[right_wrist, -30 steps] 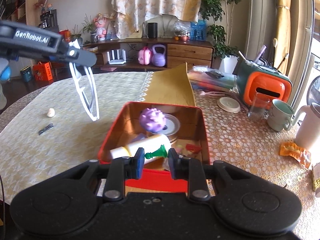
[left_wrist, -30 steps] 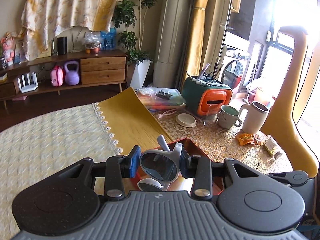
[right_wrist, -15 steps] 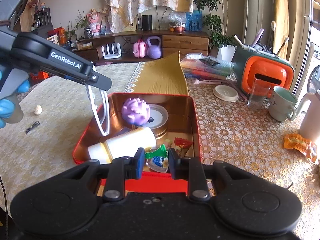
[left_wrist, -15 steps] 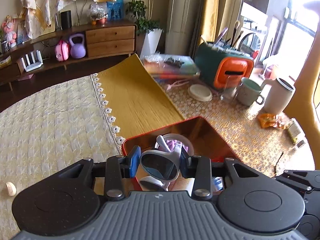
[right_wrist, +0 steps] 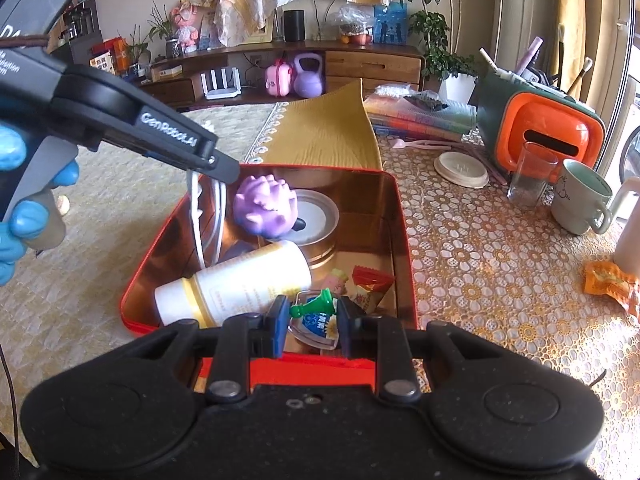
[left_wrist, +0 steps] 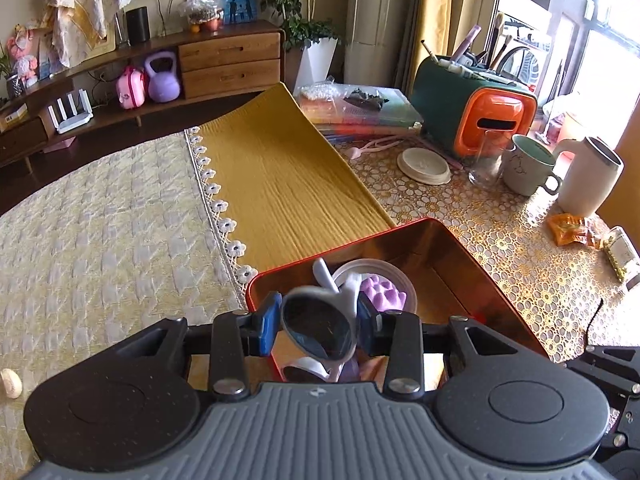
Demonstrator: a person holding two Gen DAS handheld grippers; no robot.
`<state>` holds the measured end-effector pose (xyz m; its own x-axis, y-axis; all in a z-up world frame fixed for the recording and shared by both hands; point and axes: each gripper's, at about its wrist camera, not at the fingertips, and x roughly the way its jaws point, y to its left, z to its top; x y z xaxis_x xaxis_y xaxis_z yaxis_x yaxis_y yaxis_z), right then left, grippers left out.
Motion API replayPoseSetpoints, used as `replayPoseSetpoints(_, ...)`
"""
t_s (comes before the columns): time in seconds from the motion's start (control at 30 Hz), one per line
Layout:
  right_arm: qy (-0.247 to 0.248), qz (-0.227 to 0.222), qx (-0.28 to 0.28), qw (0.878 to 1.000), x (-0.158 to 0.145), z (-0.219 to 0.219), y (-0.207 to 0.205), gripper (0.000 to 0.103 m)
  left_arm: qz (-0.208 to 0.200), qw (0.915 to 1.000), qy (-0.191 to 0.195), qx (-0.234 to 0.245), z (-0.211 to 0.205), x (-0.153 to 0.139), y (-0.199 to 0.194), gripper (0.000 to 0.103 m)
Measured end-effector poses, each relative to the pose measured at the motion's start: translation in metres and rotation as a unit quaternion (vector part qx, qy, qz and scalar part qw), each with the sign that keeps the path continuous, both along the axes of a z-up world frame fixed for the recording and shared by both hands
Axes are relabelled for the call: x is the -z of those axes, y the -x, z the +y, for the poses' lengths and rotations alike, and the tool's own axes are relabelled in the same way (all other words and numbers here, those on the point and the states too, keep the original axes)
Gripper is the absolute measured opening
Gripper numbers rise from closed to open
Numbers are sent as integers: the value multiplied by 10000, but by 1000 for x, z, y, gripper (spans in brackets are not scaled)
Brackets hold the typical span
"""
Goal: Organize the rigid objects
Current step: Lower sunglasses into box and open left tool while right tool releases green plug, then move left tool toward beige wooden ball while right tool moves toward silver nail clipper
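While jaws of the left gripper clamp the sunglasses above the red tin, lower clear of the purple toy, then release; right gripper pinching green piece.

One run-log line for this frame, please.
left gripper: shut on sunglasses, over tin | right gripper: shut on green piece, over tin | step: placing

A home living room: wooden sideboard, potted plant, curtains, cloth-covered table.
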<state>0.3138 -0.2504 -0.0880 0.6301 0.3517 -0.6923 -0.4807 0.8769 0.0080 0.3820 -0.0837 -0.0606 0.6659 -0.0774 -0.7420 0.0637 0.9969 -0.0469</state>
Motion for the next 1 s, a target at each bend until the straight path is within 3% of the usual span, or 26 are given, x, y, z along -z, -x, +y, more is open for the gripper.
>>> replayPoseSetpoints(0.47, 165, 93, -12, 9998, 10, 7, -9, 28, 292, 9995, -155, -11, -5, 33, -15, 38)
replayPoseSetpoints(0.7, 156, 130, 56, 9998, 9, 8, -10, 31, 172, 9992, -310, 162, -12, 33, -6, 39)
replayPoseSetpoints(0.83, 153, 151, 101, 9997, 7, 7, -7, 36, 18, 9988, -396, 304, -17, 26, 3, 50)
replayPoseSetpoints(0.9, 151, 155, 130, 9997, 4, 7, -5, 38, -54, 9986, -370, 367, -17, 22, 9, 61)
replayPoseSetpoints(1.0, 133, 147, 174, 9997, 0, 6, -2, 40, -131, 9982, -365, 448, -19, 16, 18, 62)
